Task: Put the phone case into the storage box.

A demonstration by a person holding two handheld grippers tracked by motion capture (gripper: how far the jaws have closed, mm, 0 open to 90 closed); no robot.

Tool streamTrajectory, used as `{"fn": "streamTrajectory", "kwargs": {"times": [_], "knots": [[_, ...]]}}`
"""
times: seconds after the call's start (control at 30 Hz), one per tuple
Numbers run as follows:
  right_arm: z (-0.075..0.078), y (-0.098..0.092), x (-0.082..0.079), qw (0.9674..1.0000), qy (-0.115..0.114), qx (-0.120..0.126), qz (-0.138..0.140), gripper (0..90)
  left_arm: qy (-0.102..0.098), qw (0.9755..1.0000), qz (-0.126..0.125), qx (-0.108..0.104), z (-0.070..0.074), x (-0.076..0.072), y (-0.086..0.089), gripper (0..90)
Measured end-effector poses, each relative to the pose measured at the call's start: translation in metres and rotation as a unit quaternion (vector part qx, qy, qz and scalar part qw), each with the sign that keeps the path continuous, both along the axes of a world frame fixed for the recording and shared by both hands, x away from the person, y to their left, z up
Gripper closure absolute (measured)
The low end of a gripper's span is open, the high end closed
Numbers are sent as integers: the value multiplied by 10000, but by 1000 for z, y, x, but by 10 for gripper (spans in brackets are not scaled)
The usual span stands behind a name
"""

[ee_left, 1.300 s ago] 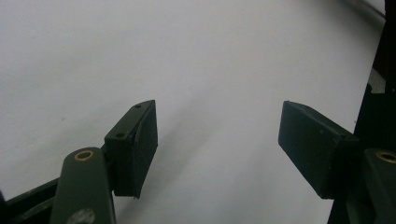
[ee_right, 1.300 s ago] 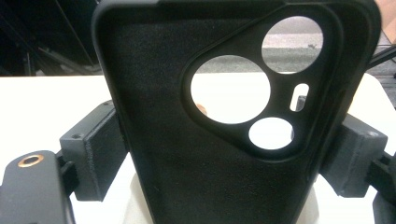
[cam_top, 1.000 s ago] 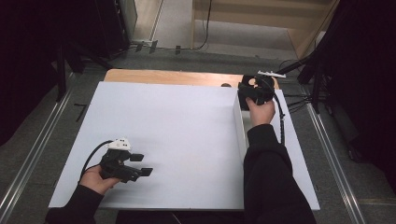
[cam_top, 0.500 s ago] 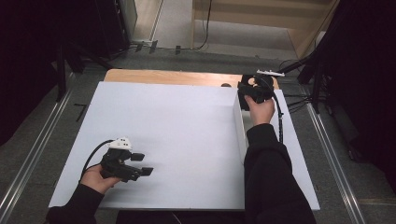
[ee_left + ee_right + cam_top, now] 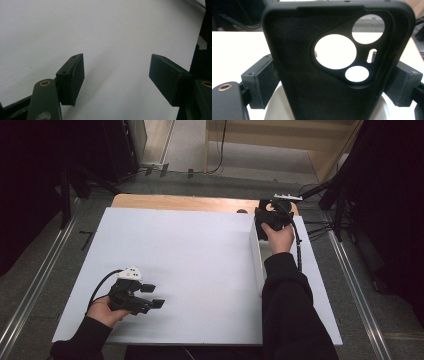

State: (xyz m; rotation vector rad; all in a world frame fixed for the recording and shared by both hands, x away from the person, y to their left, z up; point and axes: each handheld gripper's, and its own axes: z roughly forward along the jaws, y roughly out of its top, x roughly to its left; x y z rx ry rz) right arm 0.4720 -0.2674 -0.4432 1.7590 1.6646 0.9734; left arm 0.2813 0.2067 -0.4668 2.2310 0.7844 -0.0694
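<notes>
A black phone case [image 5: 312, 82] with round camera cut-outs stands upright between the pads of my right gripper [image 5: 332, 82]. Its inner side faces the camera, and the jaws are shut on its two long edges. In the high view the right gripper [image 5: 267, 217] is held at the far right of the white table top [image 5: 190, 255], and the case [image 5: 270, 209] is a dark shape in it. My left gripper [image 5: 155, 296] rests low over the near left of the table, open. Nothing lies between its pads [image 5: 73, 77], only bare white surface.
A white upright strip or box edge [image 5: 256, 257] runs along the table beside the right forearm. A white rounded thing [image 5: 274, 110] sits just under the case. A wooden strip [image 5: 190, 202] borders the far edge. Cables [image 5: 320, 227] lie on the floor at the right.
</notes>
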Motion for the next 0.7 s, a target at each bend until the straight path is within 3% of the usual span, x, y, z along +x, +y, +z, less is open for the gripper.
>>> {"fn": "streamTrajectory", "kwargs": {"times": [0.43, 0.57, 0.7], "knots": [[0, 0, -1, 9999, -53, -30, 91, 102, -34, 10000, 55, 8, 0, 0, 1, 287], [2, -3, -1, 9998, -103, 165, 104, 95, -38, 9999, 94, -20, 0, 1, 2, 286], [5, -1, -2, 9997, -198, -46, 109, 95, -24, 9999, 95, -32, 0, 0, 1, 287]]}}
